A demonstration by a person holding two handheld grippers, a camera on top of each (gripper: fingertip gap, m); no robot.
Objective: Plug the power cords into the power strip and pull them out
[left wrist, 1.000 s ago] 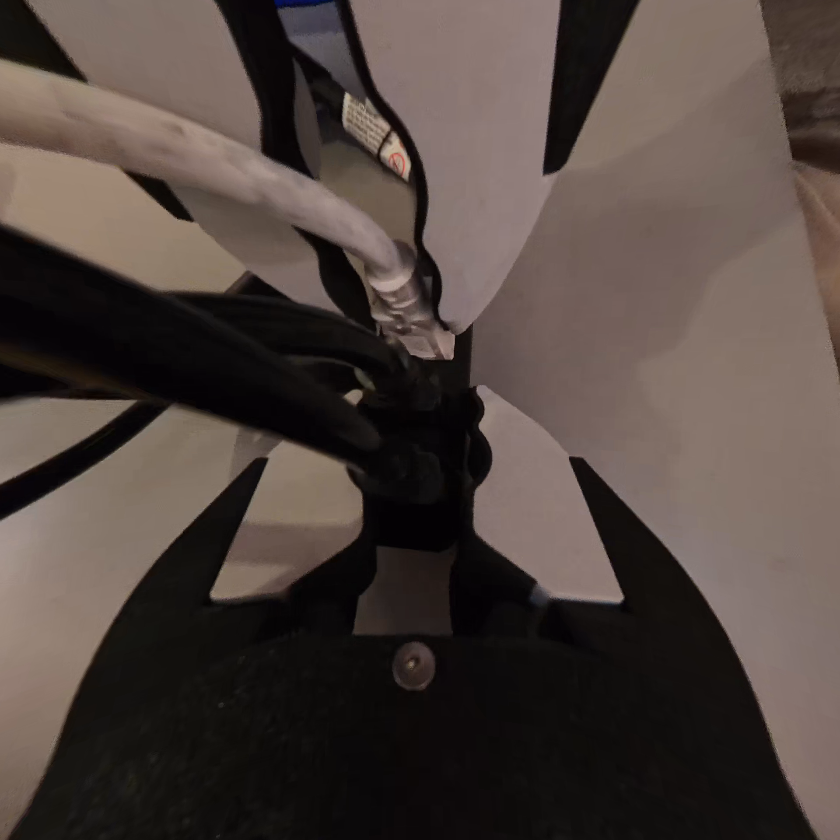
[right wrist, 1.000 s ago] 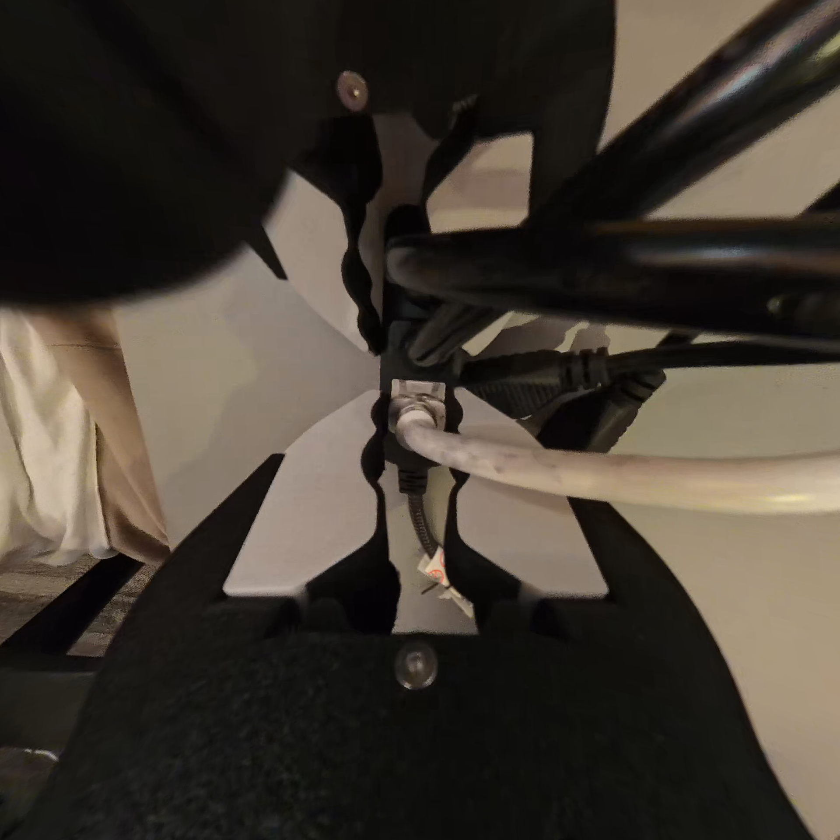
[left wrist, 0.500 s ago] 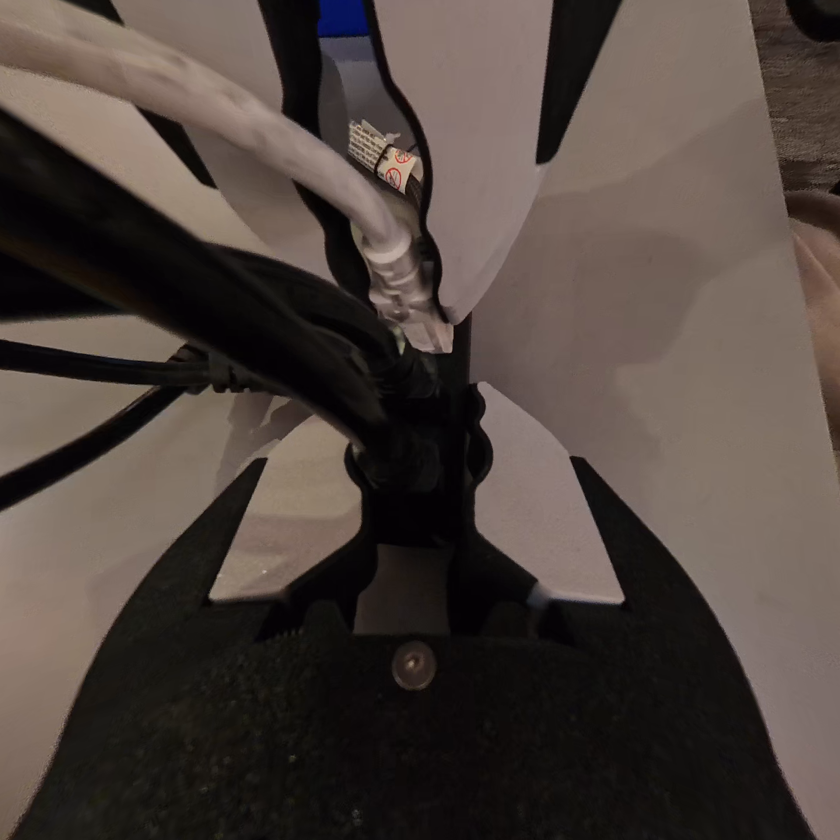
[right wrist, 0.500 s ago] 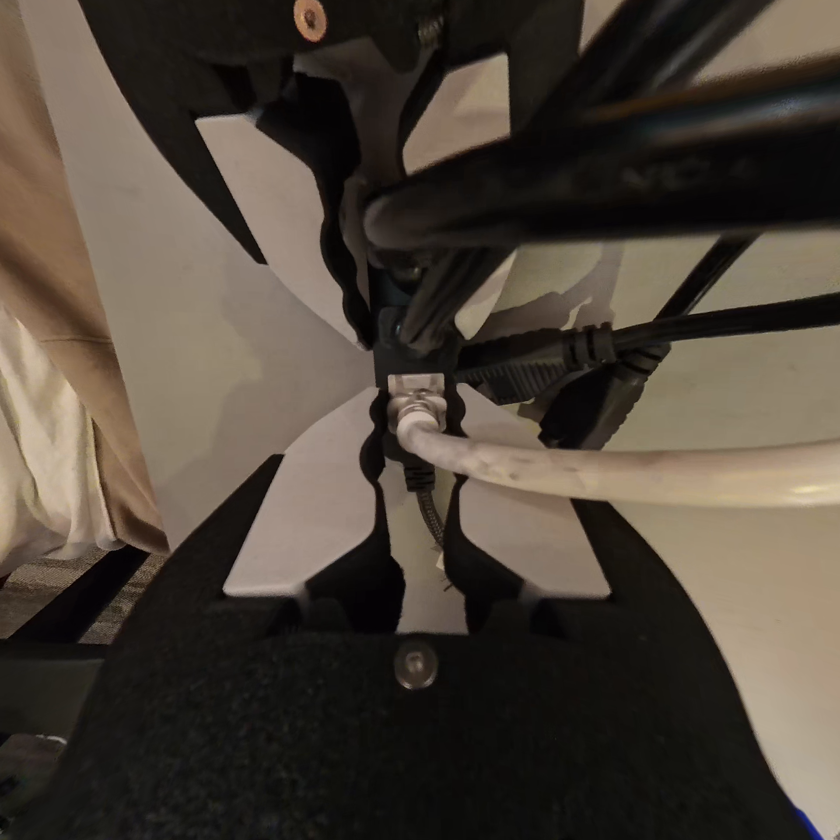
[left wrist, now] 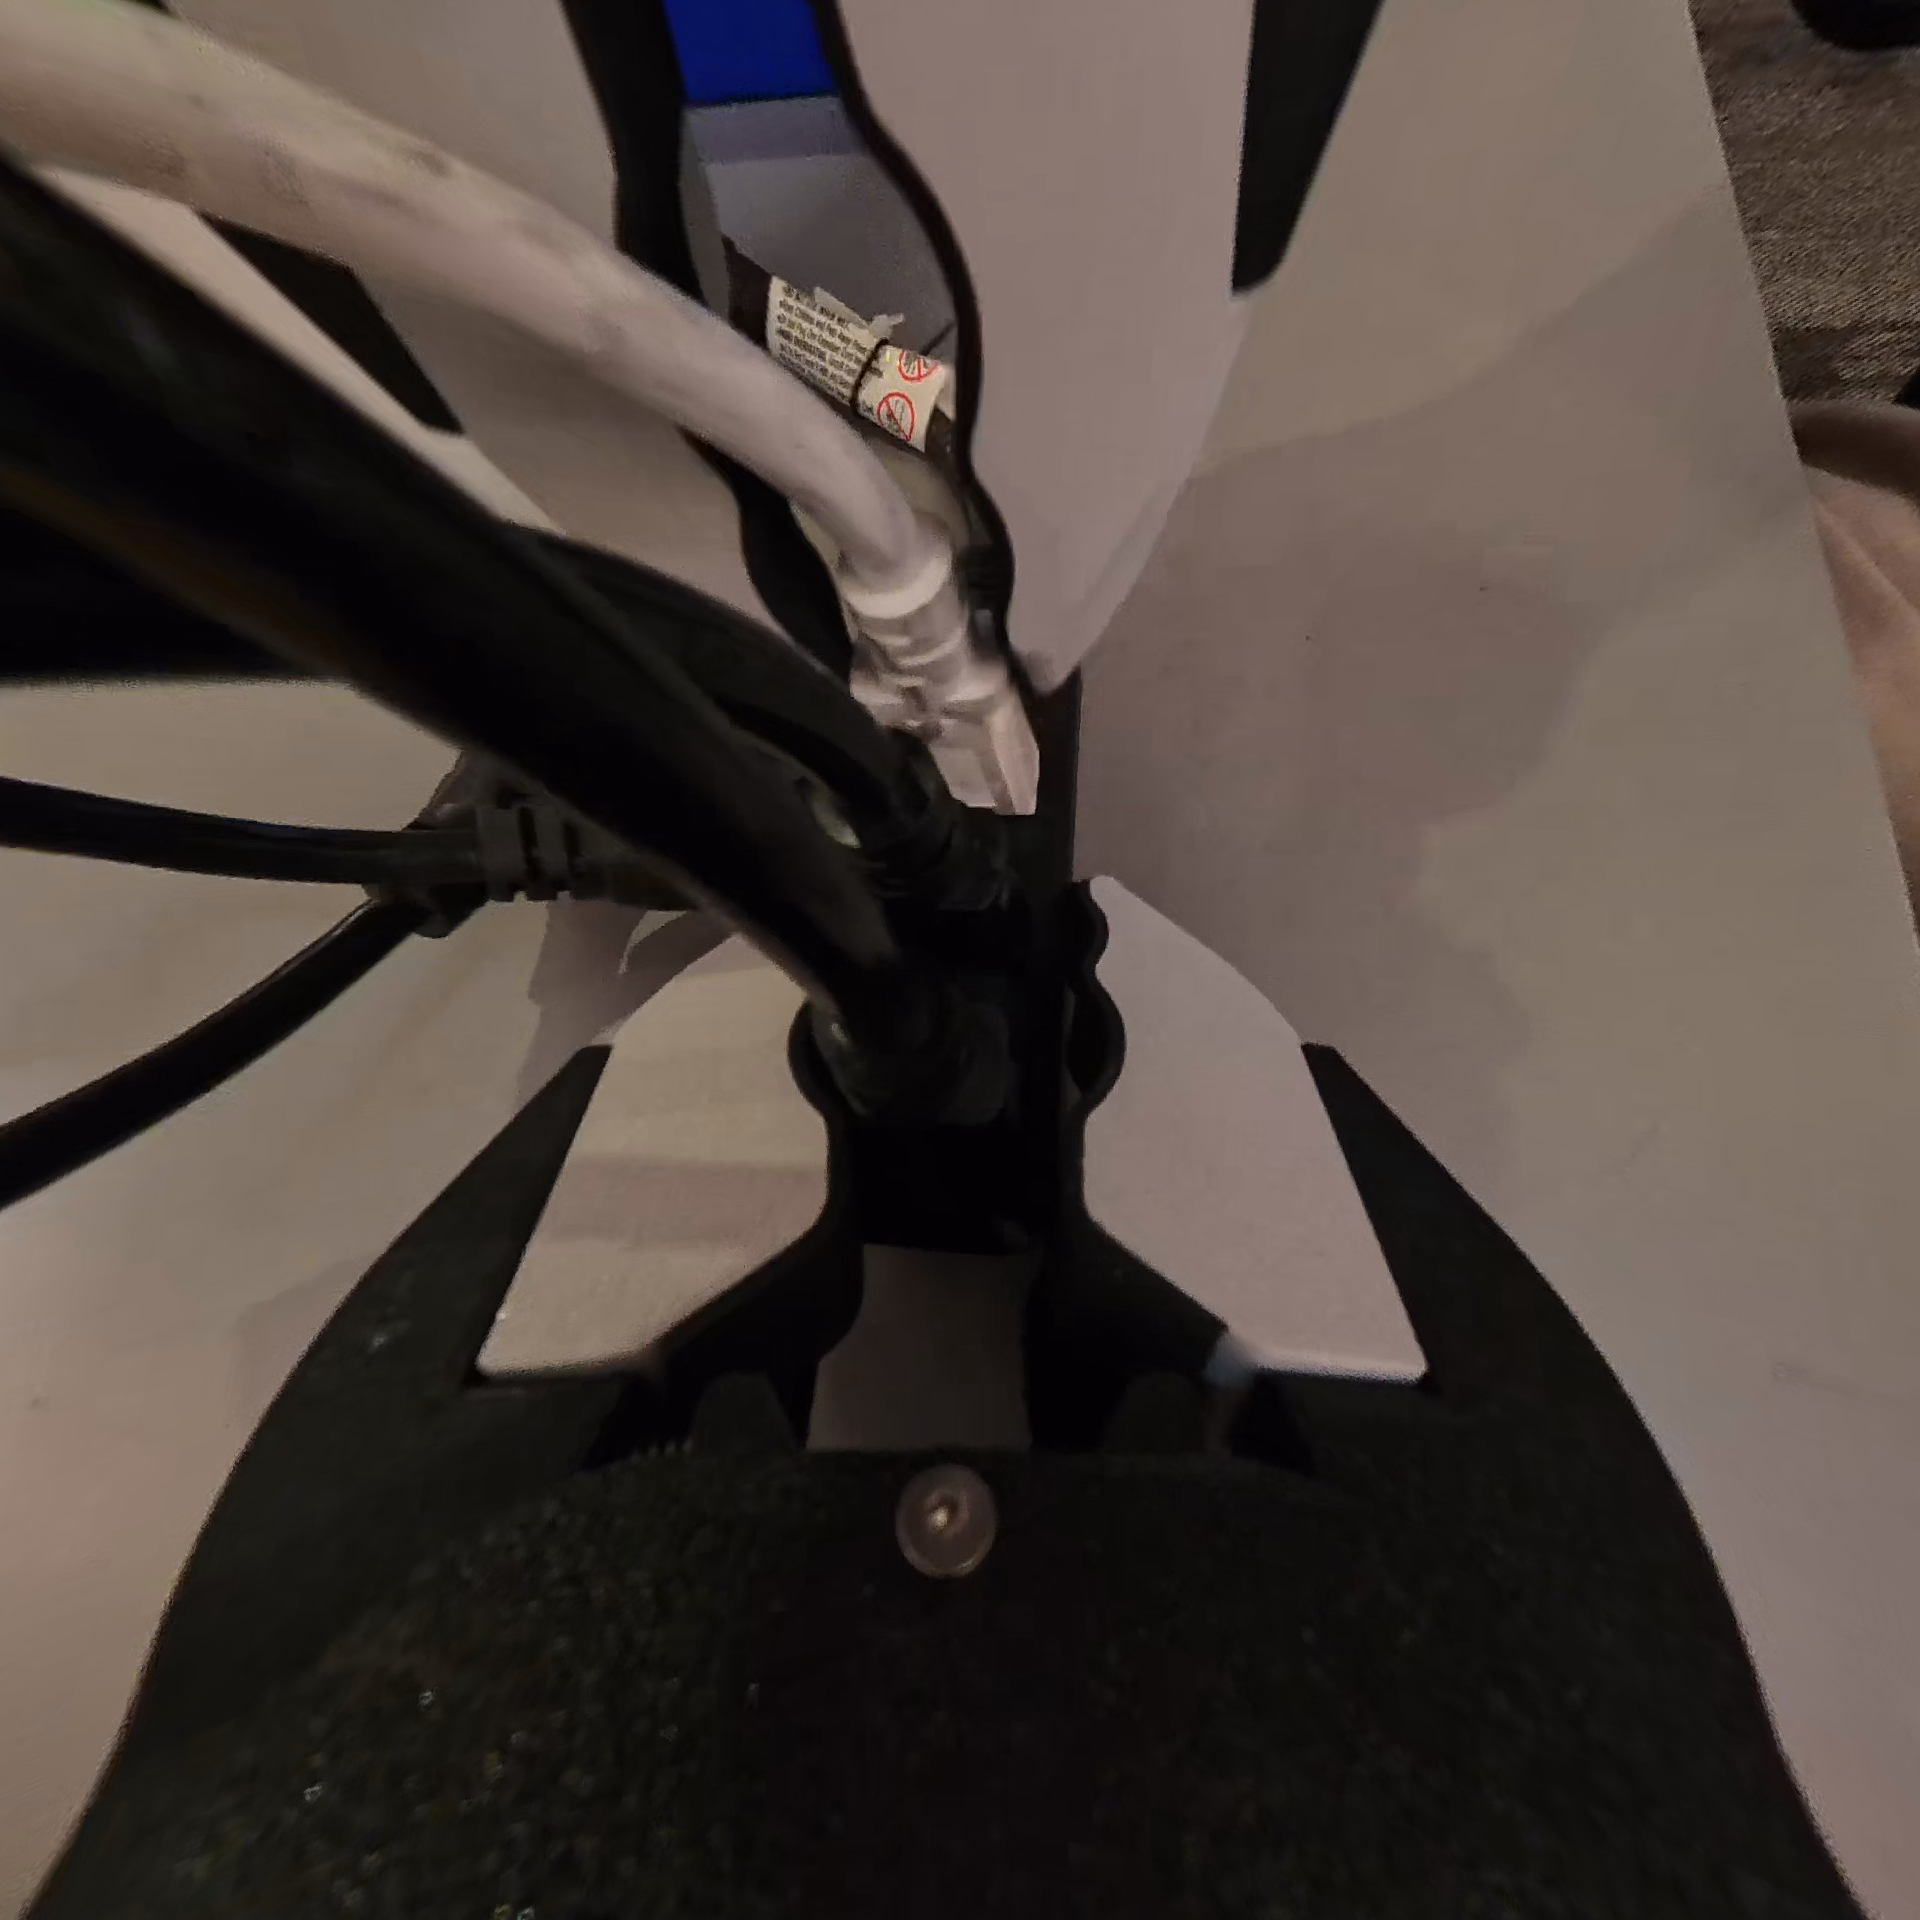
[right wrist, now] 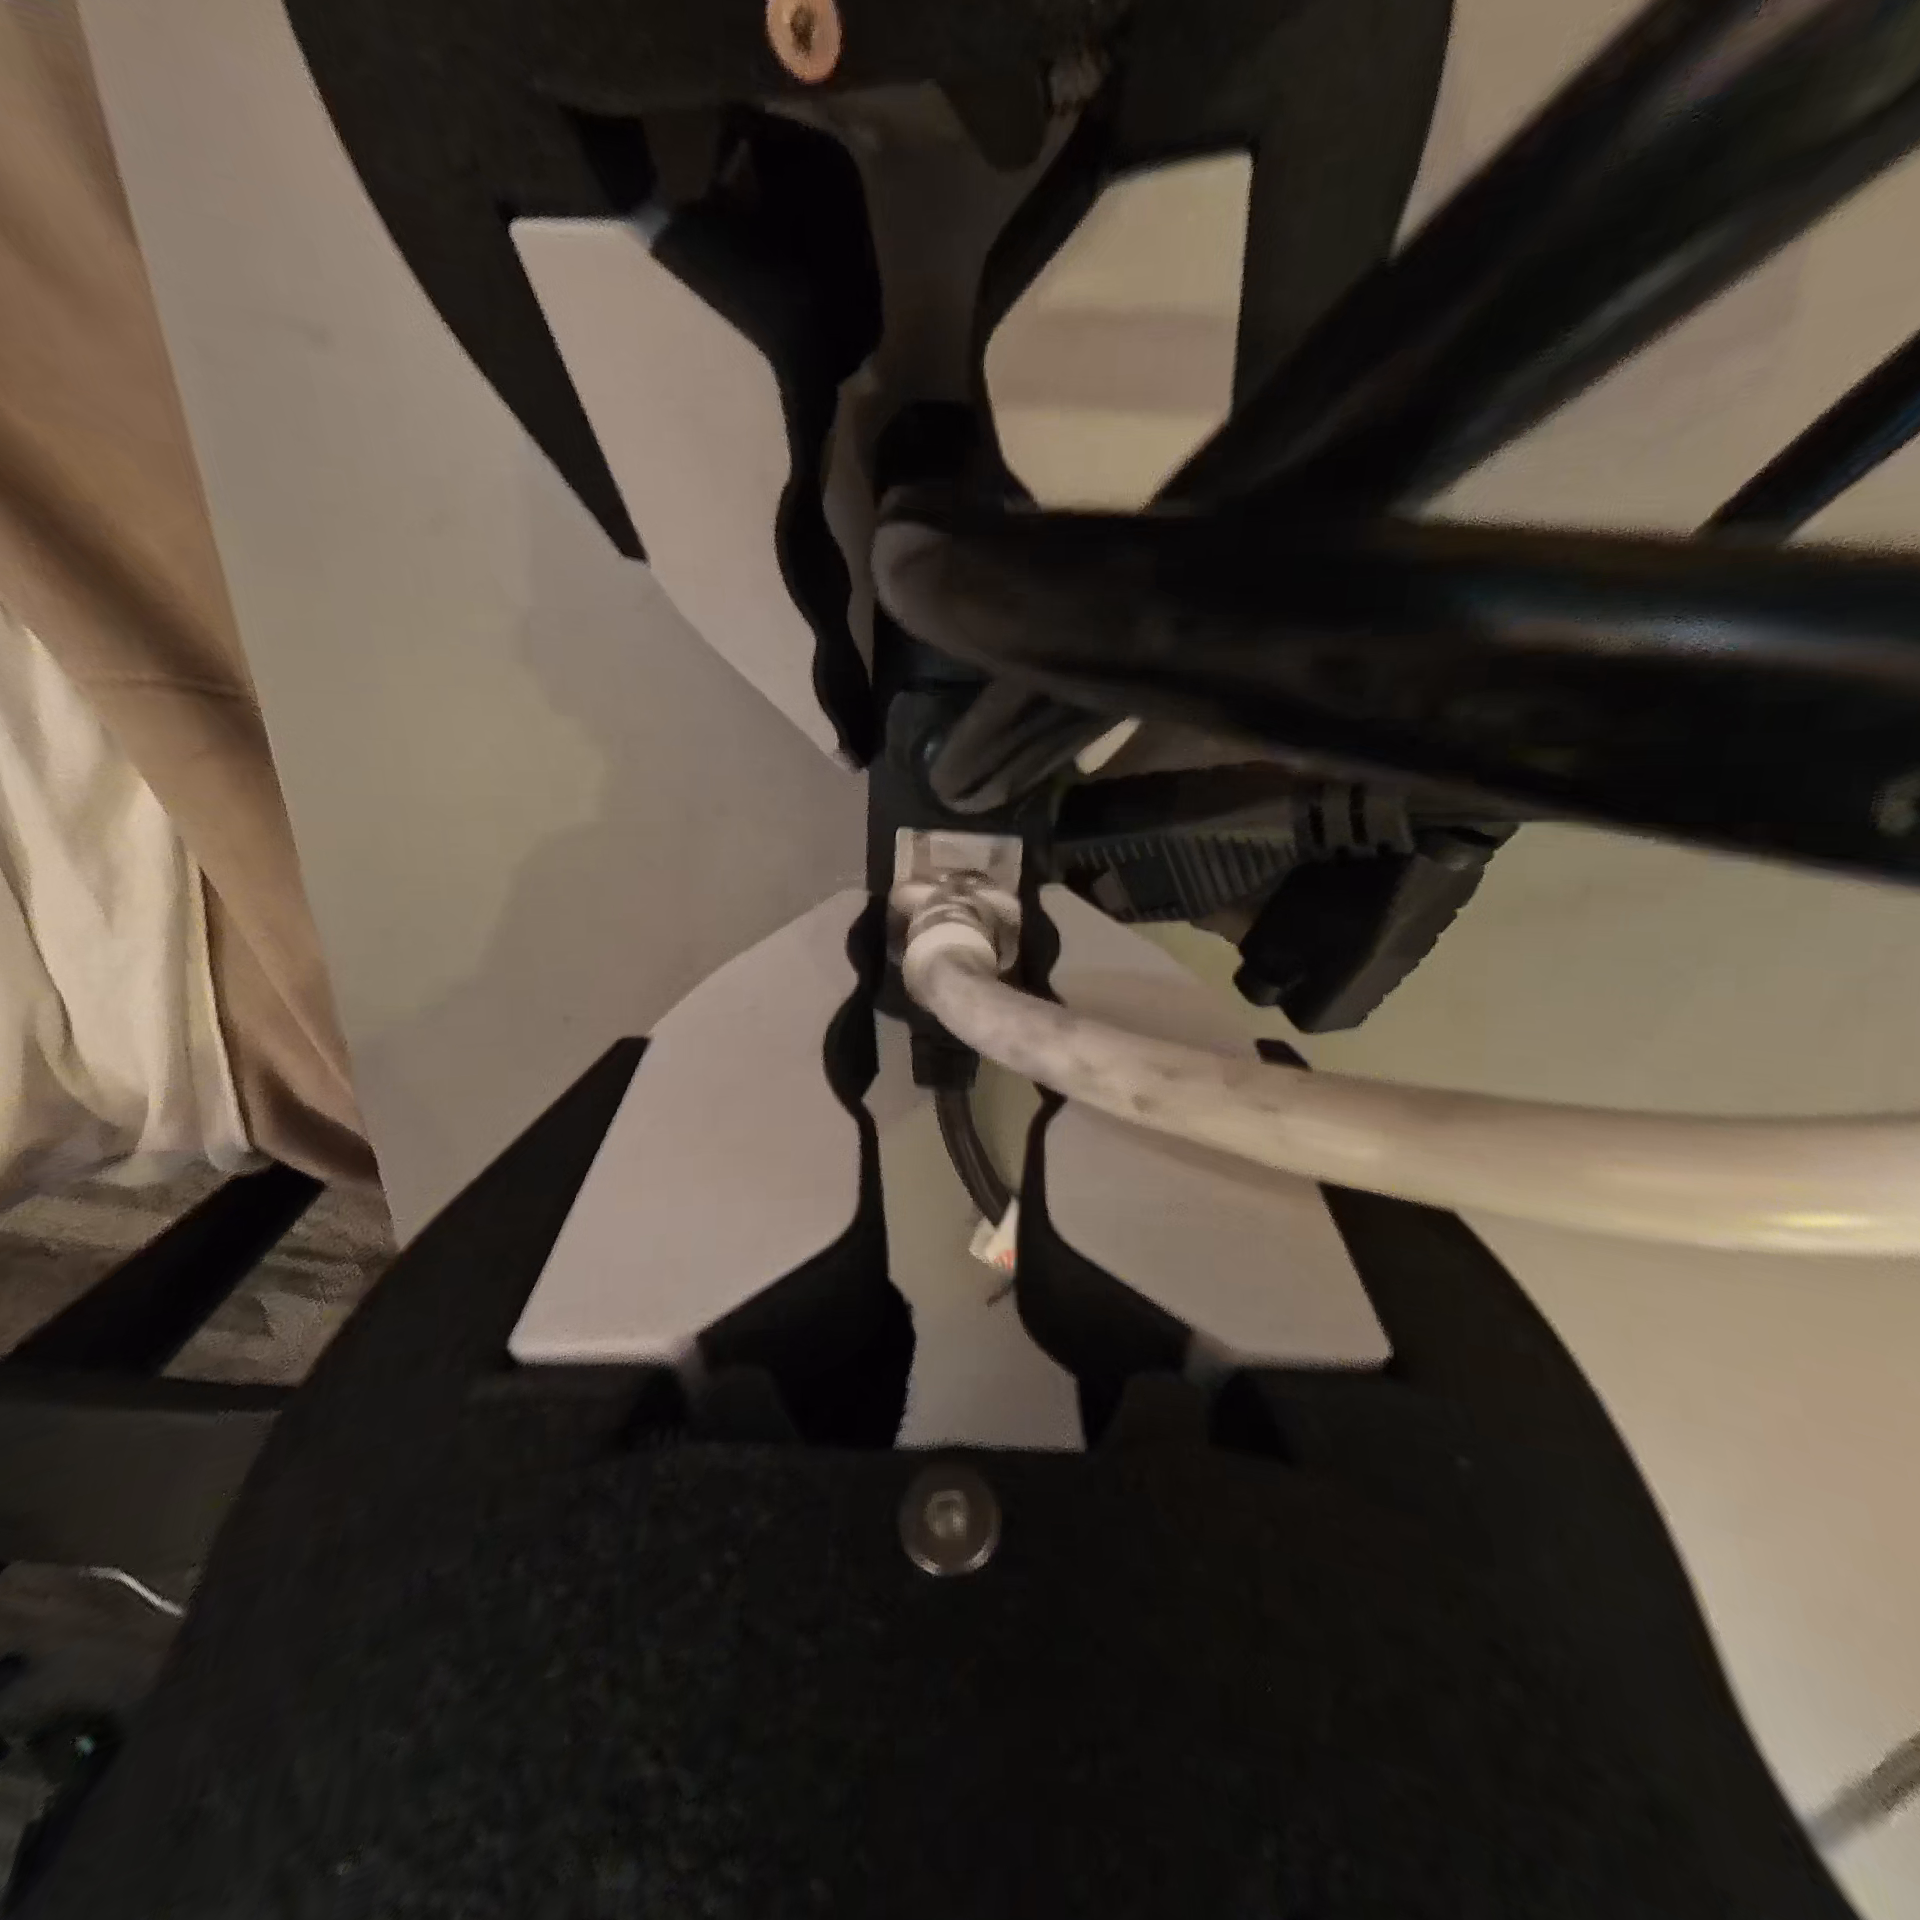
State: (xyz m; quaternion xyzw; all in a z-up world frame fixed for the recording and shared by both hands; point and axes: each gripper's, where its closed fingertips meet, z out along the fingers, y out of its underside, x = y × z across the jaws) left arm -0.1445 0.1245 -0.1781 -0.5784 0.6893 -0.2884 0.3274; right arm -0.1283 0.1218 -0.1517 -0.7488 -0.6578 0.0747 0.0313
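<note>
Left view: your left hand-held gripper (left wrist: pixel 987 997) pinches a narrow black block (left wrist: pixel 1055 810) crowded with black cords (left wrist: pixel 436 644); they may snag.
Right view: your right hand-held gripper (right wrist: pixel 951 966) pinches its other end beside the pale cable (right wrist: pixel 1247 1112); twisting could bend the plug (right wrist: pixel 956 873).

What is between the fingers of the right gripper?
In the right wrist view, the grey cable's connector and a thin black cord sit between the right gripper fingers.

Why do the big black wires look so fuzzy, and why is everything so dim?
Left wrist view: the thick black cables sit very near the lens, so they smear; the grey-white cable is soft too. Right wrist view: the thick black cable is blurred, and the white tabletop carries dim grey shadows.
</note>
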